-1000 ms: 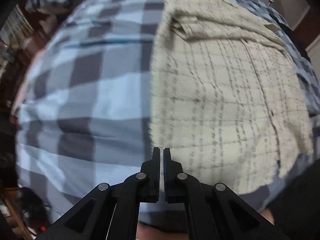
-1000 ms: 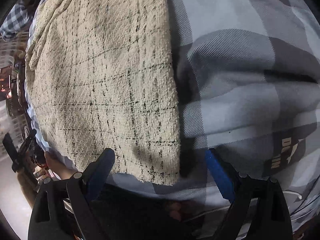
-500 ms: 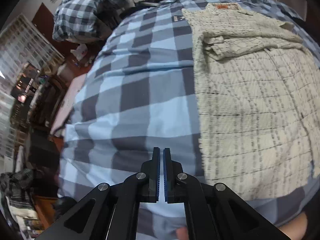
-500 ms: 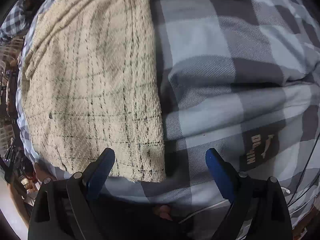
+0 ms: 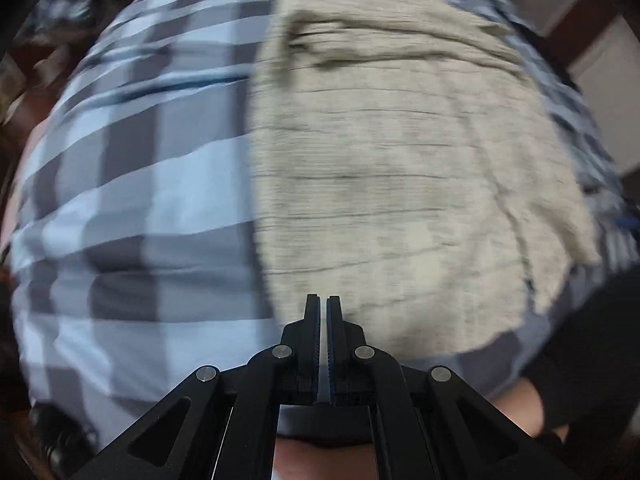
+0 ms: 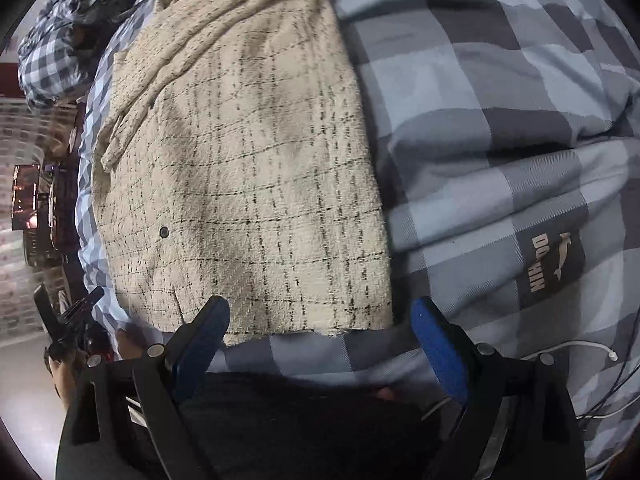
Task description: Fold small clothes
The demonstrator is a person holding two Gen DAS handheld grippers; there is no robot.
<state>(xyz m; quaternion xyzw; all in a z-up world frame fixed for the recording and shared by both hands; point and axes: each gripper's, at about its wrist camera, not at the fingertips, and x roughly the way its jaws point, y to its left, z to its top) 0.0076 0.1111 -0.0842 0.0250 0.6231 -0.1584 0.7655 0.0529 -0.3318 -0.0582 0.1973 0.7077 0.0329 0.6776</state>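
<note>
Cream tweed jacket, folded lengthwise, is lying on the checked bedcover, filling centre-left of the right view; left gripper is hovering clenched and empty, right gripper gaping, grasping nothing.

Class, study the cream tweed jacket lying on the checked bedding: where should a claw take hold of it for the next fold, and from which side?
Probably the near hem corner of the cream tweed jacket, approached from above: its edge lies flat and exposed.
</note>
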